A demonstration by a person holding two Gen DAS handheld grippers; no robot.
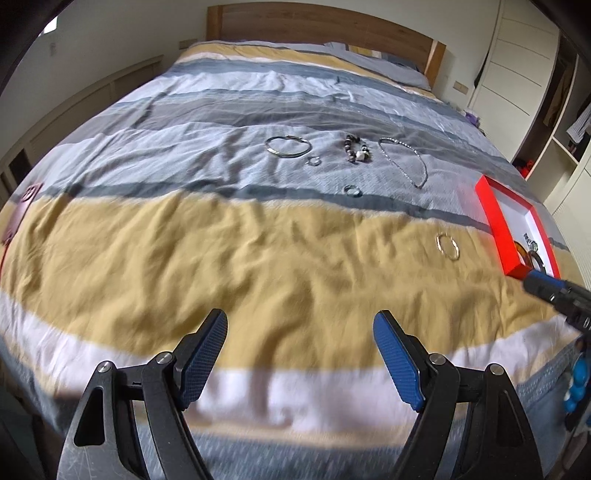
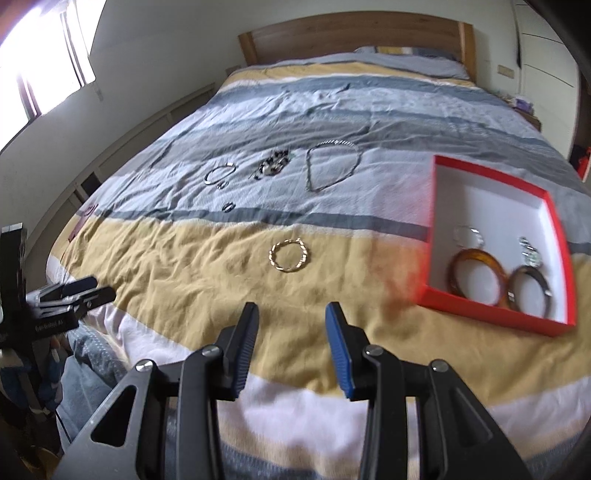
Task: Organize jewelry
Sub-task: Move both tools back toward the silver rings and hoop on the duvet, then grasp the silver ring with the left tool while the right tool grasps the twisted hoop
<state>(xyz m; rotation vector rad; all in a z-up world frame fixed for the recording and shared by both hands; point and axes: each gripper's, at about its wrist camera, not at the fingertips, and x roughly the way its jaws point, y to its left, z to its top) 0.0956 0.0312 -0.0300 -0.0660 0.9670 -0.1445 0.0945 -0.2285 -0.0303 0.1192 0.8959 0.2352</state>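
Observation:
A red box (image 2: 436,192) with a white inside lies on the bed at the right and holds two brown bangles (image 2: 476,275) and small silver pieces; it also shows in the left wrist view (image 1: 498,225). Loose on the cover lie a gold twisted bracelet (image 2: 289,255) (image 1: 448,246), a silver chain necklace (image 2: 332,164) (image 1: 404,158), a beaded bracelet (image 2: 271,166) (image 1: 356,149), a silver bangle (image 2: 219,172) (image 1: 288,147) and two small rings (image 2: 229,206) (image 1: 352,190). My left gripper (image 1: 300,323) is open and empty over the bed's near edge. My right gripper (image 2: 291,315) is open and empty, short of the gold bracelet.
The bed has a striped yellow, grey and white cover (image 1: 221,240) and a wooden headboard (image 2: 351,35). White wardrobes (image 1: 524,55) stand at the right. A window (image 2: 44,66) is at the left. A flat reddish object (image 1: 18,214) lies at the bed's left edge.

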